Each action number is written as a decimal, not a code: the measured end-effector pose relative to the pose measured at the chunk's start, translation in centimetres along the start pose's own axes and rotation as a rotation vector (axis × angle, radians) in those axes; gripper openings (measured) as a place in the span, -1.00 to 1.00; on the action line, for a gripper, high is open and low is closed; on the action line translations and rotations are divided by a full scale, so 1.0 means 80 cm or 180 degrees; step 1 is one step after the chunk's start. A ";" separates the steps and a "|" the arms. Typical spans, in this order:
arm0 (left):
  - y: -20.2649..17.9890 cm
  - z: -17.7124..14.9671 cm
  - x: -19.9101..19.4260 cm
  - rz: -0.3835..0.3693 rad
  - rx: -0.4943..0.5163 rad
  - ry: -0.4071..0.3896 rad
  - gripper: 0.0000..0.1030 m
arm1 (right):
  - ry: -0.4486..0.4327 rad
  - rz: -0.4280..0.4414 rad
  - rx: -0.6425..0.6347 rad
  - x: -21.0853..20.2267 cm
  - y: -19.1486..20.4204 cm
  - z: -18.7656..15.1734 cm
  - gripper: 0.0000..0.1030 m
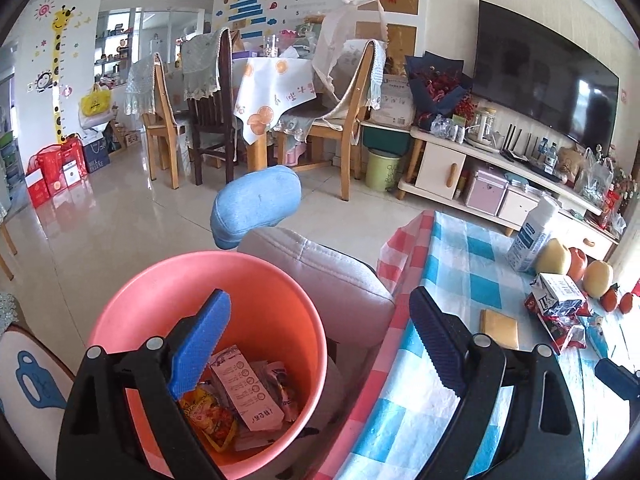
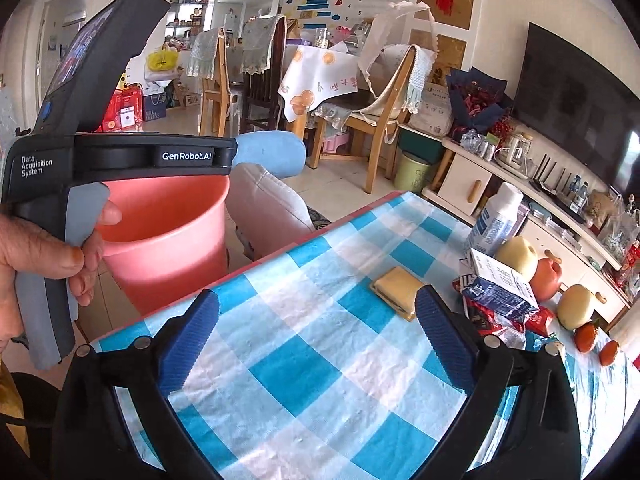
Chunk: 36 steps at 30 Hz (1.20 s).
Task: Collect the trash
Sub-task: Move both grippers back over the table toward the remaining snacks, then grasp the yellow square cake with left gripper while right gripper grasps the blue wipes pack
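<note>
Two sets of jaws are standing spread and empty: your left gripper (image 1: 320,336) is hovering over the pink bin (image 1: 256,280) holding wrappers, your right gripper (image 2: 318,320) over the checked worktop (image 2: 304,360), near the crumpled carton (image 2: 502,290).

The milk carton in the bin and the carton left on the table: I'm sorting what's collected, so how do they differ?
The pink carton lies inside the pink bin among wrappers; the blue-and-white carton lies on the checked tablecloth, on top of red wrappers. The first is pink with printed icons, the second dark blue and white. Both are small drink cartons lying on their sides, and neither is gripped.
</note>
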<state>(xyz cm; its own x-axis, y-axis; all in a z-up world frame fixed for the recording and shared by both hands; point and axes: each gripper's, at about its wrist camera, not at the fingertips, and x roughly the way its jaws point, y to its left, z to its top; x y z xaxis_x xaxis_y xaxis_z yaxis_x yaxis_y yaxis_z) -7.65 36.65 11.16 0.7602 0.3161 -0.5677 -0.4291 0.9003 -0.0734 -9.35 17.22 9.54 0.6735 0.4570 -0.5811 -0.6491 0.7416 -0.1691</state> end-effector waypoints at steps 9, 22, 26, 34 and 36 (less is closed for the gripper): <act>-0.039 -0.008 -0.005 -0.0185 0.0218 -0.0168 0.75 | 0.0037 -0.0170 0.0070 -0.025 -0.036 -0.028 0.92; -0.129 -0.026 -0.001 -0.0454 0.0788 -0.0160 0.76 | 0.0166 -0.0074 0.0549 -0.043 -0.111 -0.075 0.92; -0.149 -0.033 0.012 -0.0638 0.0868 0.0011 0.77 | 0.0196 -0.0090 0.0546 -0.048 -0.128 -0.085 0.92; -0.200 -0.056 0.049 -0.0967 0.1063 0.0409 0.77 | 0.0181 -0.0282 0.0790 -0.070 -0.198 -0.100 0.92; -0.211 -0.062 0.060 -0.1015 0.1100 0.0516 0.77 | 0.0184 -0.0328 0.0893 -0.075 -0.221 -0.107 0.92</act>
<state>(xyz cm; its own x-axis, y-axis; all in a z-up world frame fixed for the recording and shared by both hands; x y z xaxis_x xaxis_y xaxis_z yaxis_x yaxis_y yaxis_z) 0.82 21.48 5.64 0.7299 -0.0173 -0.6834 0.0201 0.9998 -0.0038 -4.98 -2.84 9.20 0.7042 0.3495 -0.6180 -0.4500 0.8930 -0.0076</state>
